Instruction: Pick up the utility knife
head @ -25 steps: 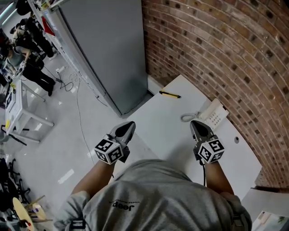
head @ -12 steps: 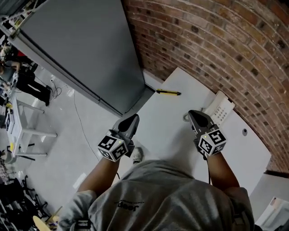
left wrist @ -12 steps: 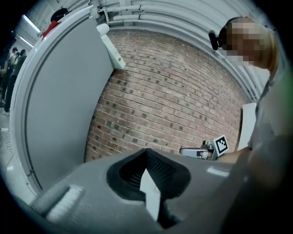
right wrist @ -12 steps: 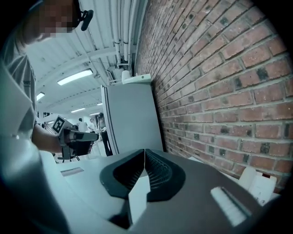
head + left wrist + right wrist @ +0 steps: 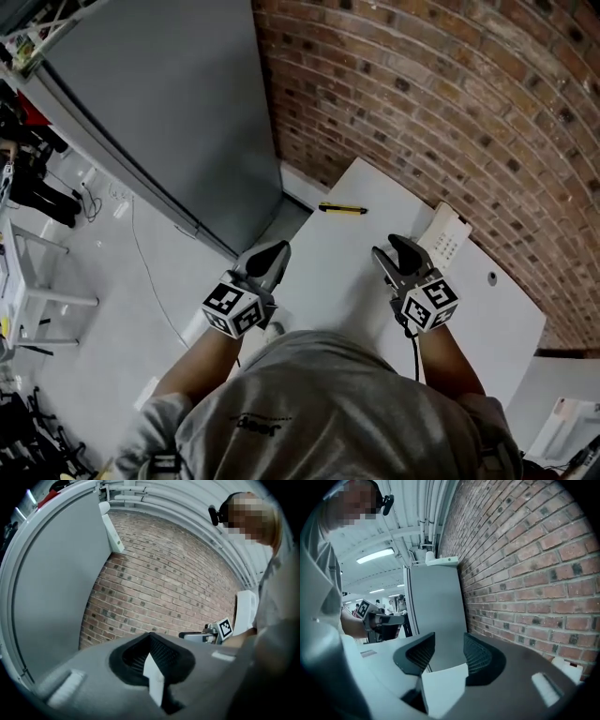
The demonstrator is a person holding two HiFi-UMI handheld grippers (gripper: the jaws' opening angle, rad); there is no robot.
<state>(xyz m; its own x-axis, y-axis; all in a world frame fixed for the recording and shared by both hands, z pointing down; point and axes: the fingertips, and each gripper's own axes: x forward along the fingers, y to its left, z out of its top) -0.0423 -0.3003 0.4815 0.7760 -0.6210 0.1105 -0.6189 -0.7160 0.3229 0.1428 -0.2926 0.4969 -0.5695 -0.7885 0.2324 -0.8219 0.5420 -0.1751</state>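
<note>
The utility knife (image 5: 342, 208), yellow and black, lies on the white table (image 5: 337, 281) near its far edge by the brick wall. It shows only in the head view. My left gripper (image 5: 273, 250) hovers over the table's left edge, jaws shut and empty (image 5: 150, 637). My right gripper (image 5: 386, 251) is held over the table short of the knife. Its jaws are opening, with a clear gap and nothing between them (image 5: 449, 641). Both grippers are well short of the knife and point toward the wall.
A white telephone (image 5: 447, 240) with a coiled cord sits on the table right of the knife. A tall grey cabinet (image 5: 159, 112) stands left of the table against the brick wall (image 5: 450, 103). Light floor lies to the left.
The right gripper's jaws have gone from shut to open. Both grippers have moved forward over the table toward the wall, and the head view has swung with them.
</note>
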